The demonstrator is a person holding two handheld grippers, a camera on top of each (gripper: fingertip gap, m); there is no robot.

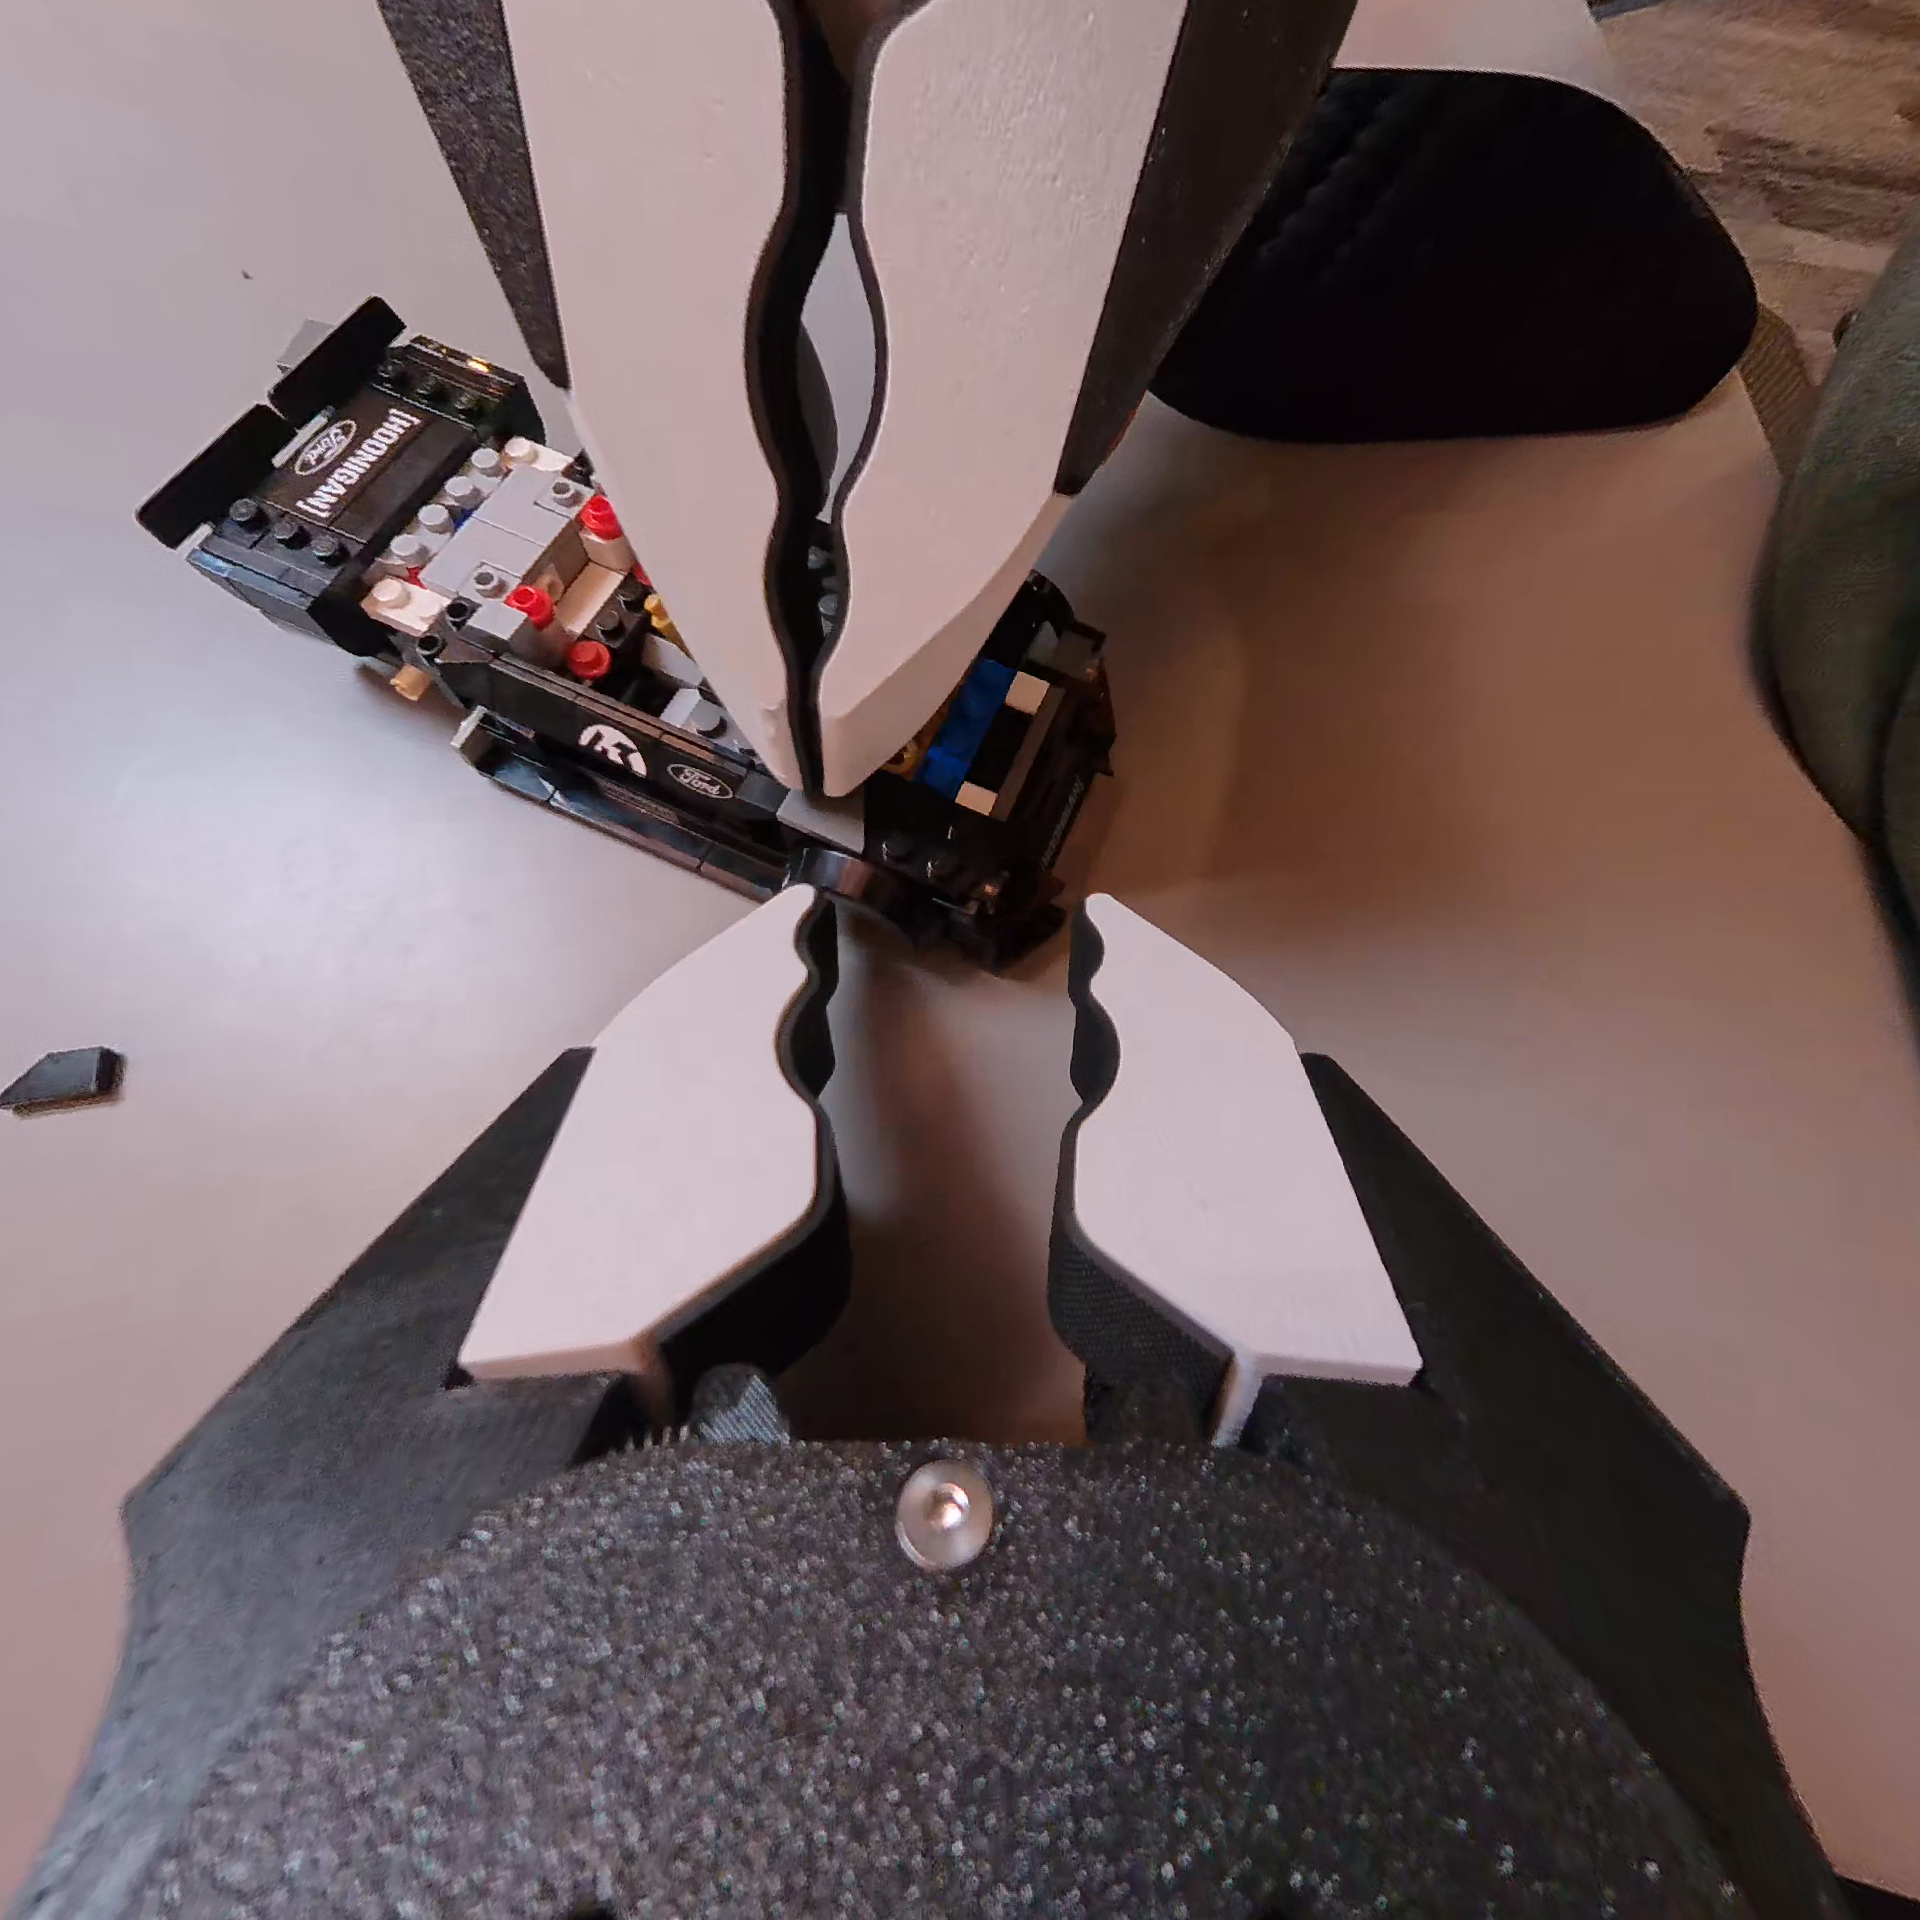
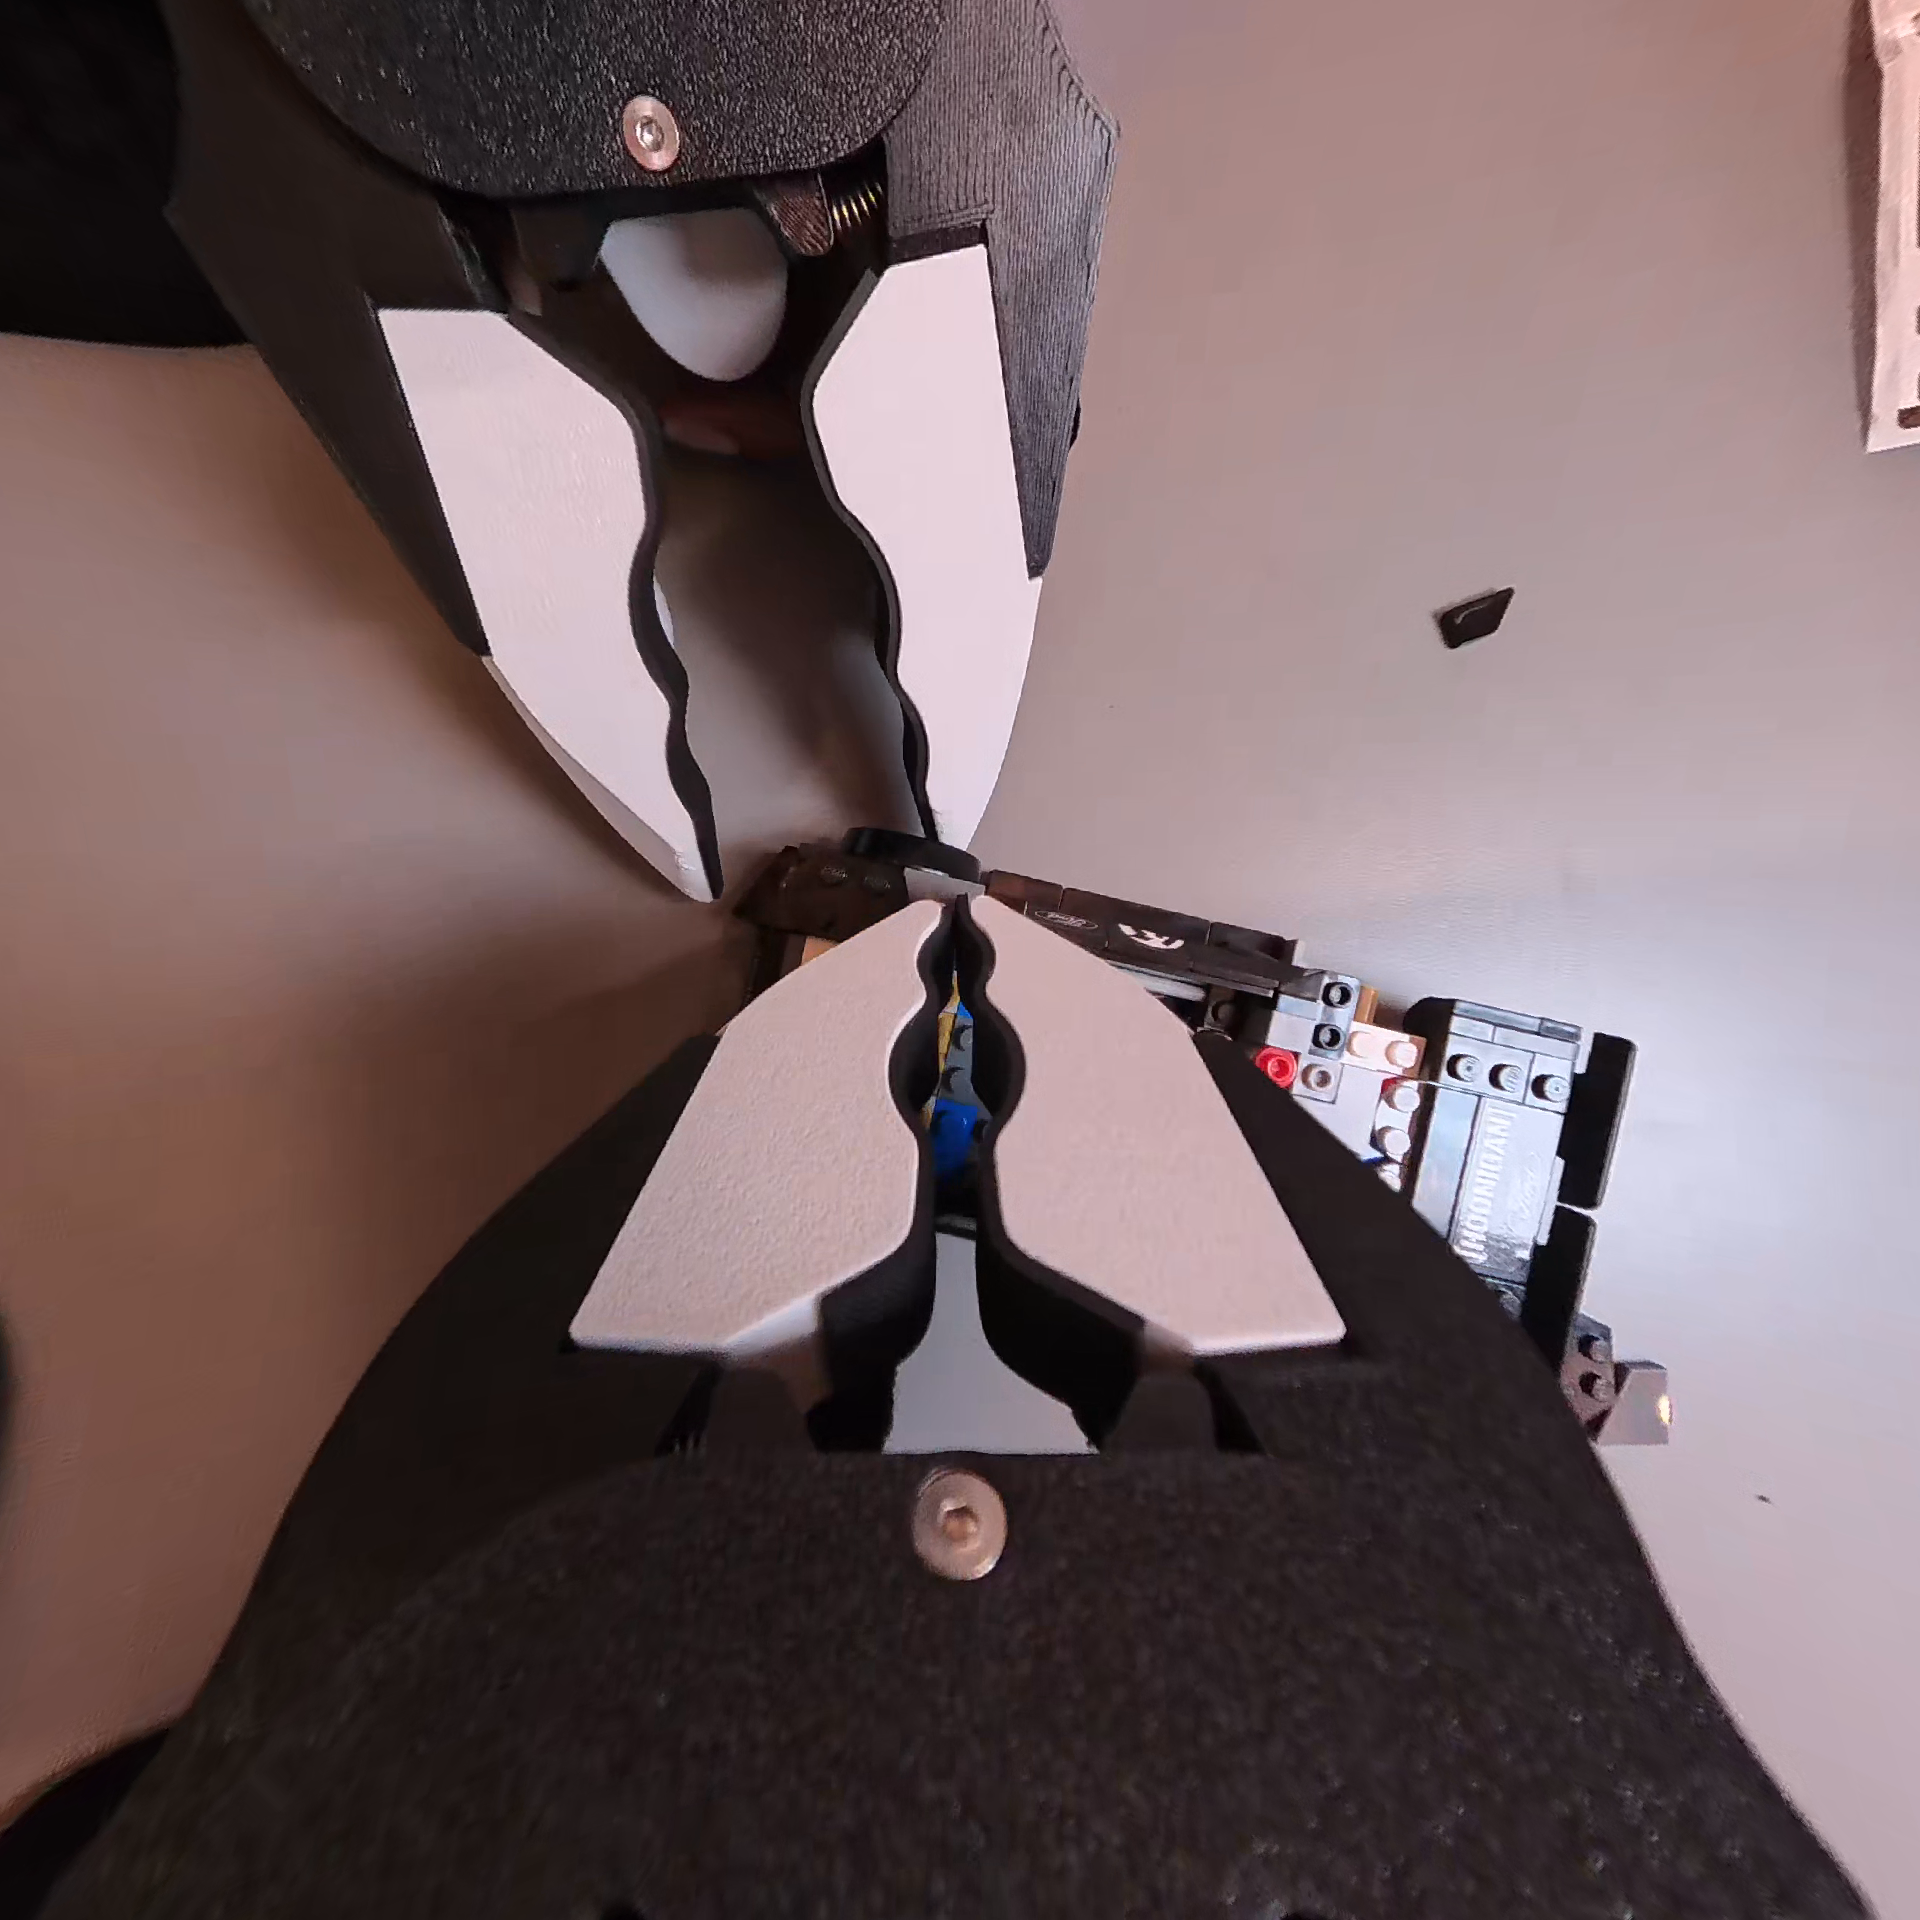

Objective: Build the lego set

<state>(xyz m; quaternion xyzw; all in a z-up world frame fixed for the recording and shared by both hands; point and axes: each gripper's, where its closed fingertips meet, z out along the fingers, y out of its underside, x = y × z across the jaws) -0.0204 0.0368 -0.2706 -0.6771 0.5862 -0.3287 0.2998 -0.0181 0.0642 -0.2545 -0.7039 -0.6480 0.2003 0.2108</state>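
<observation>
A partly built black lego car [image 1: 343, 488] lies on the pale table, with grey, red and blue bricks showing inside; it also shows in the right wrist view [image 2: 1475, 1122]. My right gripper [image 2: 956, 906] is shut, its tips resting on the car's side edge by a small grey piece [image 2: 940, 883]; I see nothing between them. In the left wrist view it [image 1: 821, 784] comes down from the top. My left gripper [image 1: 945, 902] is open at the car's front end, straddling a black curved piece [image 1: 842, 871]. In the right wrist view it [image 2: 826, 862] stands opposite.
A loose small black piece [image 1: 62, 1081] lies on the table apart from the car, also in the right wrist view [image 2: 1475, 618]. A black seat cushion [image 1: 1455, 260] sits beyond the table edge. A printed sheet [image 2: 1891, 208] lies at the far right. Left and right tips are no more than a few centimetres apart.
</observation>
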